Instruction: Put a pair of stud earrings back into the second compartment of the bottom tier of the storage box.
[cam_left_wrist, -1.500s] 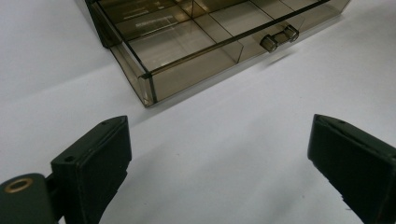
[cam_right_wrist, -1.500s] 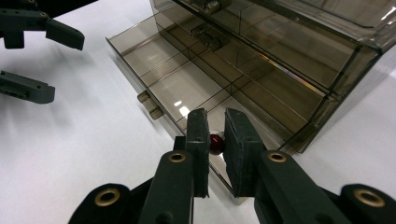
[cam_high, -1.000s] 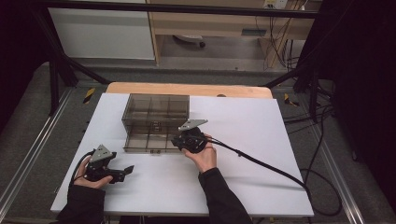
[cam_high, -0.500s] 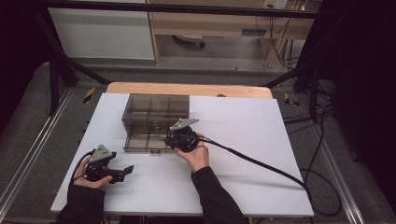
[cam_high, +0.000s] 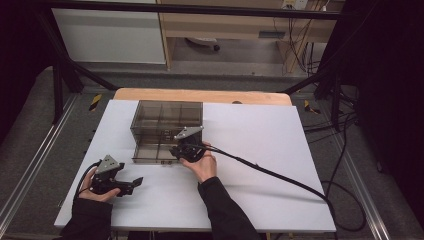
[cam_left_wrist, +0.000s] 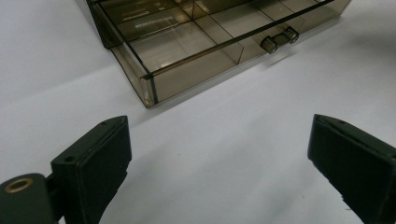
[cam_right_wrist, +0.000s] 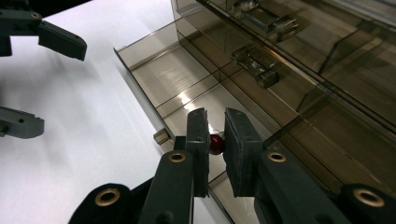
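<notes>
A smoky transparent drawer cabinet (cam_high: 167, 117) stands on the white table (cam_high: 270, 150), its bottom drawer (cam_high: 150, 152) pulled out toward me. My right gripper (cam_high: 176, 150) hovers over that open drawer (cam_right_wrist: 173, 79), shut on a small dark red ball (cam_right_wrist: 215, 143) pinched between its pads. Dividers split the drawer into compartments. Its handle (cam_right_wrist: 161, 136) sits just left of the jaws. My left gripper (cam_high: 135, 184) rests at the table's front left, open, with nothing between its fingers. In its own view it (cam_left_wrist: 219, 140) faces the drawer's front corner (cam_left_wrist: 149, 91) and handle (cam_left_wrist: 279, 38).
The right gripper's black cable (cam_high: 270, 172) trails across the table to the right edge. Upper closed drawers with clear handles (cam_right_wrist: 259, 70) sit above the open one. A wooden strip (cam_high: 200, 95) lies behind the white surface.
My right gripper has moved left and slightly down with the ball, from beside the cabinet's front right to over the open bottom drawer. The left gripper has stayed put.
</notes>
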